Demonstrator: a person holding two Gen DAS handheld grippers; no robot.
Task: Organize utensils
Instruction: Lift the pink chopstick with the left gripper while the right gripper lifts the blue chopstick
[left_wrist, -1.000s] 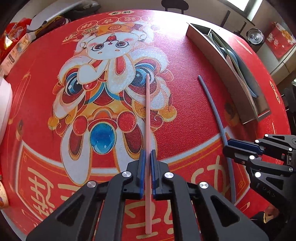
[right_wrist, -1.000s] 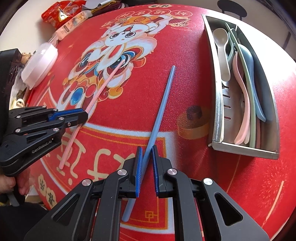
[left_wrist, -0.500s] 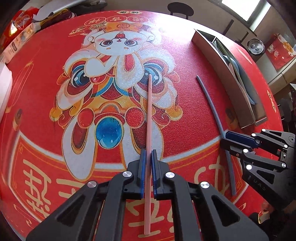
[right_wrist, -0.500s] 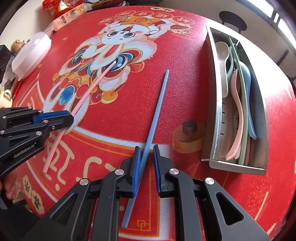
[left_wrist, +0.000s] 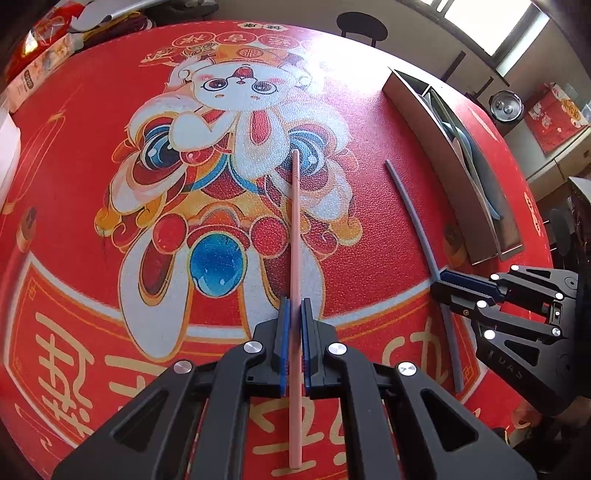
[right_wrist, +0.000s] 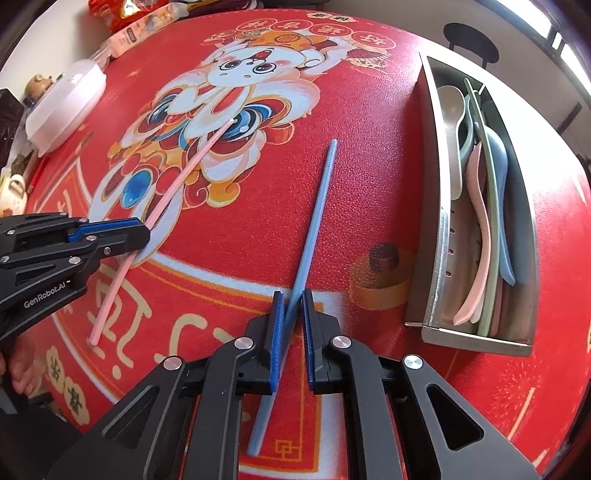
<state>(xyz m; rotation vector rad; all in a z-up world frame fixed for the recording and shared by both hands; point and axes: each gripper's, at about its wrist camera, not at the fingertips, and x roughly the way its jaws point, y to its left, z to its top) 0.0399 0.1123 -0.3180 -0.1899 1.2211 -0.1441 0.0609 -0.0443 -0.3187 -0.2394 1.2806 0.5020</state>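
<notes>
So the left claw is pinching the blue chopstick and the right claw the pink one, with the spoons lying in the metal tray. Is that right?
Colours are swapped. The left gripper pinches the pink chopstick, as the left wrist view shows; the right gripper pinches the blue chopstick. The spoons do lie in the metal tray.

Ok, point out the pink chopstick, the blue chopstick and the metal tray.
Pink chopstick (left_wrist: 295, 236): left wrist view, mid-shaft.
Blue chopstick (right_wrist: 317, 206): right wrist view, upper shaft.
Metal tray (right_wrist: 432, 206): right wrist view, left wall.
</notes>
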